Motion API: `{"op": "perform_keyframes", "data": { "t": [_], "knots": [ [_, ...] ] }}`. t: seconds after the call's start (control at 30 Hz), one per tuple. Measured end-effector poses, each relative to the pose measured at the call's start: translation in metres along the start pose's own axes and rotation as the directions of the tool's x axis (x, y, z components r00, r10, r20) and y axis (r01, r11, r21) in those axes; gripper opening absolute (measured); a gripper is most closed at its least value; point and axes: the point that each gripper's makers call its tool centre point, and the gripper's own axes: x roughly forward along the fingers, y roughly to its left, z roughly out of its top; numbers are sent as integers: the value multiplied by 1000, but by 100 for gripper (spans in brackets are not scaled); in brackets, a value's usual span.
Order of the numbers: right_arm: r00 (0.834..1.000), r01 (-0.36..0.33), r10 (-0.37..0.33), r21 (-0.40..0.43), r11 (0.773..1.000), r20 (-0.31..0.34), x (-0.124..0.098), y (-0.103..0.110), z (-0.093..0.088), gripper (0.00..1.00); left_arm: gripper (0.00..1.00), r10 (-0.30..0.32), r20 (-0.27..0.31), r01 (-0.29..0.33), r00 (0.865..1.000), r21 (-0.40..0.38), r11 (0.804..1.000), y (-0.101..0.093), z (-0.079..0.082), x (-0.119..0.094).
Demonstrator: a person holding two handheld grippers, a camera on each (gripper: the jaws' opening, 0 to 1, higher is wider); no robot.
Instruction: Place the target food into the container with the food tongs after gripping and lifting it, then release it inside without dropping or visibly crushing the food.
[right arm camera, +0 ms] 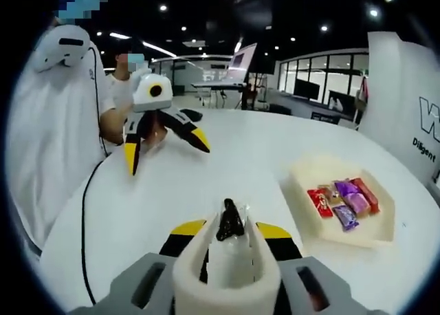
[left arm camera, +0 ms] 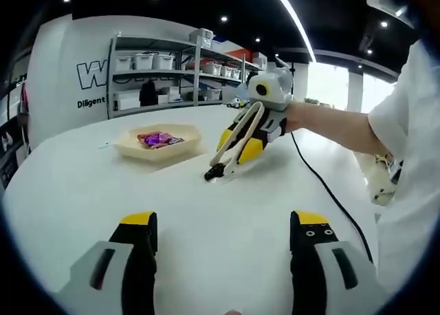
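The cream tongs (right arm camera: 227, 250), clamped in the right gripper (left arm camera: 242, 144), pinch a dark wrapped food piece (right arm camera: 229, 221) at the tabletop (left arm camera: 206, 212), so gripping looks done while lifting, carrying and releasing into the container (right arm camera: 344, 212) remain; the left gripper (left arm camera: 221, 241) is spread.

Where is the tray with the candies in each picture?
Left gripper view: the tray sits left of center on the white table, left of the right gripper holding the tongs.
Right gripper view: the tray sits at the right, beyond the tongs.
Shared landmark: the purple-and-red candies inside it.
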Motion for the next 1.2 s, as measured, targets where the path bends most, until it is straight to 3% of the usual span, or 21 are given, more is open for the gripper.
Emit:
{"op": "perform_keyframes", "data": {
  "t": [0.8,1.03,1.2],
  "knots": [
    [999,13,-11,31,999,-52,-8,3,-13,19,77,-1,-4,1,1000,2,1000,-1,0,2],
    [998,45,-44,31,999,-46,-8,-3,-14,19,77,-4,-4,4,1000,2,1000,-2,0,2],
    [999,19,-18,35,999,-37,-7,3,-12,21,77,-1,-5,1,1000,2,1000,-1,0,2]
  ]
}}
